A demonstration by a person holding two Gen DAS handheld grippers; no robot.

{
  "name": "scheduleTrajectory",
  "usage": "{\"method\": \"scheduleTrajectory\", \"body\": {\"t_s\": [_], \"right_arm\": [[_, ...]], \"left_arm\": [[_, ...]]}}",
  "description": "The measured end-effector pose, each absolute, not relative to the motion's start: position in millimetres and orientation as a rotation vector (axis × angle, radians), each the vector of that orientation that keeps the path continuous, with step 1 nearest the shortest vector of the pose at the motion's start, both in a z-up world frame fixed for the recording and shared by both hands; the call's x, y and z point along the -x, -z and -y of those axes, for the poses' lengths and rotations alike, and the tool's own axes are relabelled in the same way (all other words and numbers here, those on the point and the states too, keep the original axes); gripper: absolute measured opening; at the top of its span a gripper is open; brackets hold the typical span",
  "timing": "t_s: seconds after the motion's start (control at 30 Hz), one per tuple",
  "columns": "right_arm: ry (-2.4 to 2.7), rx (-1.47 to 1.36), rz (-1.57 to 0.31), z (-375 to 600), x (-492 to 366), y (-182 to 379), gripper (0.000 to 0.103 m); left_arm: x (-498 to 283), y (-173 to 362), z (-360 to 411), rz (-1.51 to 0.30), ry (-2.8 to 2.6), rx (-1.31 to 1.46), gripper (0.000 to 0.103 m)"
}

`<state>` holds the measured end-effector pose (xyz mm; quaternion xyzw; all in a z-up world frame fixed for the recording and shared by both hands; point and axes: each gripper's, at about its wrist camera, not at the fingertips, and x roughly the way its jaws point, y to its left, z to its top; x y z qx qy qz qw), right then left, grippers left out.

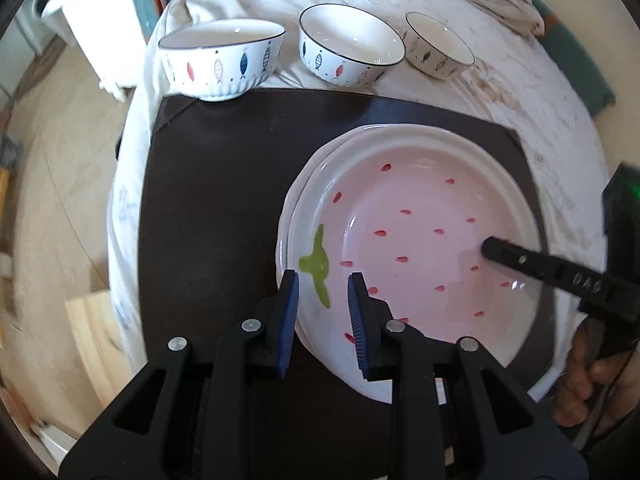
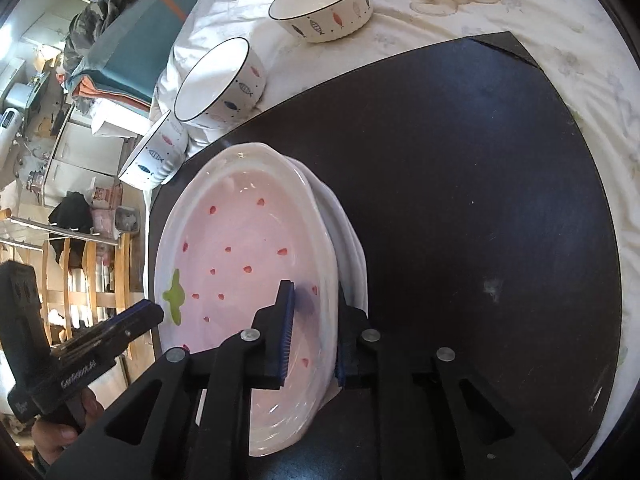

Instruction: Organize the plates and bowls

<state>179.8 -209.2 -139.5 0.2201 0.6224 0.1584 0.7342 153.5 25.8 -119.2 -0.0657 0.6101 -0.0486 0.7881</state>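
A pink strawberry plate point(image 1: 416, 240) lies on top of a white plate stack point(image 1: 288, 216) on the dark mat point(image 1: 216, 200). My left gripper point(image 1: 323, 280) is open, its jaws straddling the plate's near rim by the green leaf mark. My right gripper point(image 2: 314, 312) is open too, one jaw inside the strawberry plate point(image 2: 248, 248) and one outside its rim; its finger point(image 1: 520, 258) shows in the left wrist view. Three fish-pattern bowls point(image 1: 224, 60) point(image 1: 352, 46) point(image 1: 440, 46) stand beyond the mat on the white sheet.
The mat point(image 2: 460, 200) lies on a white bedsheet point(image 2: 520, 8). The bowls point(image 2: 324, 4) point(image 2: 220, 80) point(image 2: 156, 156) sit near the sheet's far edge. Folded teal cloth point(image 2: 132, 48) lies behind them. The bed edge drops to the floor point(image 1: 52, 208) at left.
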Motion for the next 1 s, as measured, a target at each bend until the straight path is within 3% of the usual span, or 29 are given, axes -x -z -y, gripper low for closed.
{"method": "scheduleTrajectory", "body": {"t_s": [0.4, 0.6, 1.0], "right_arm": [[-0.35, -0.415, -1.362, 201, -181, 135, 0.023], [-0.358, -0.339, -1.369, 194, -180, 130, 0.025], [-0.345, -0.331, -1.351, 209, -180, 118, 0.026]], "left_arm": [[-149, 126, -17, -1.298, 0.009, -0.013, 0.022], [-152, 138, -16, -1.323, 0.026, -0.019, 0.036], [-153, 142, -18, -1.347, 0.06, 0.019, 0.036]]}}
